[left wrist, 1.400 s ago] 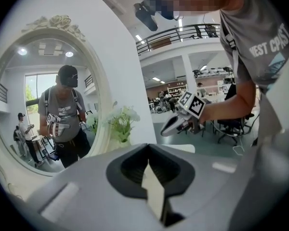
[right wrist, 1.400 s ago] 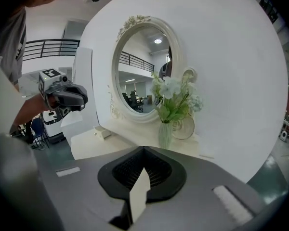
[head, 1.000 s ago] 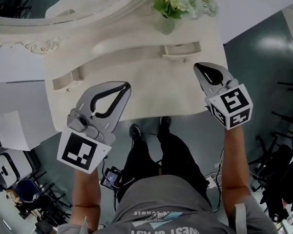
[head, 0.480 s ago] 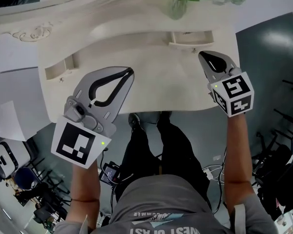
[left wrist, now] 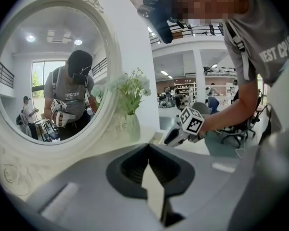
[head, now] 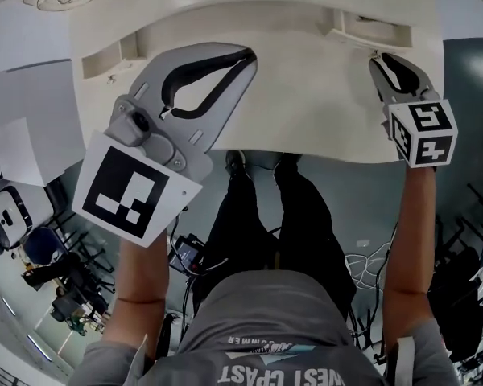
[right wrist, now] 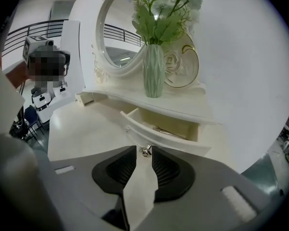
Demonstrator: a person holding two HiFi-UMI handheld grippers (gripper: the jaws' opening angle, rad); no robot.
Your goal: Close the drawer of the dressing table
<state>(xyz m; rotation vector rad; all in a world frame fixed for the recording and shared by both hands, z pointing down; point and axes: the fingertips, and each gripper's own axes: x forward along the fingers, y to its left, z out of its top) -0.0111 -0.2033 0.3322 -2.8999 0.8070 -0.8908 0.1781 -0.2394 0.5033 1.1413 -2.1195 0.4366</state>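
The cream dressing table (head: 306,111) has a small right drawer (head: 369,28) standing pulled out; in the right gripper view this drawer (right wrist: 169,127) shows its inside and a small metal knob (right wrist: 145,151) on its front. My right gripper (right wrist: 144,147) is just in front of that knob; its jaws have just been opening, and the knob sits at the gap between the tips, not pressed. In the head view the right gripper (head: 377,58) points at the drawer front. My left gripper (head: 248,53) hovers over the table's middle, shut and holding nothing, as the left gripper view (left wrist: 148,148) confirms.
A green vase of flowers (right wrist: 153,71), an oval mirror (right wrist: 116,30) and a gold-rimmed plate (right wrist: 184,67) stand on the shelf above the drawer. A second small drawer (head: 105,55) sits open at the table's left. The person's legs (head: 274,215) are under the table edge.
Both grippers have sunk toward the tabletop. The right gripper has come up to the drawer front and its jaws have parted. The vase has slid out of the head view.
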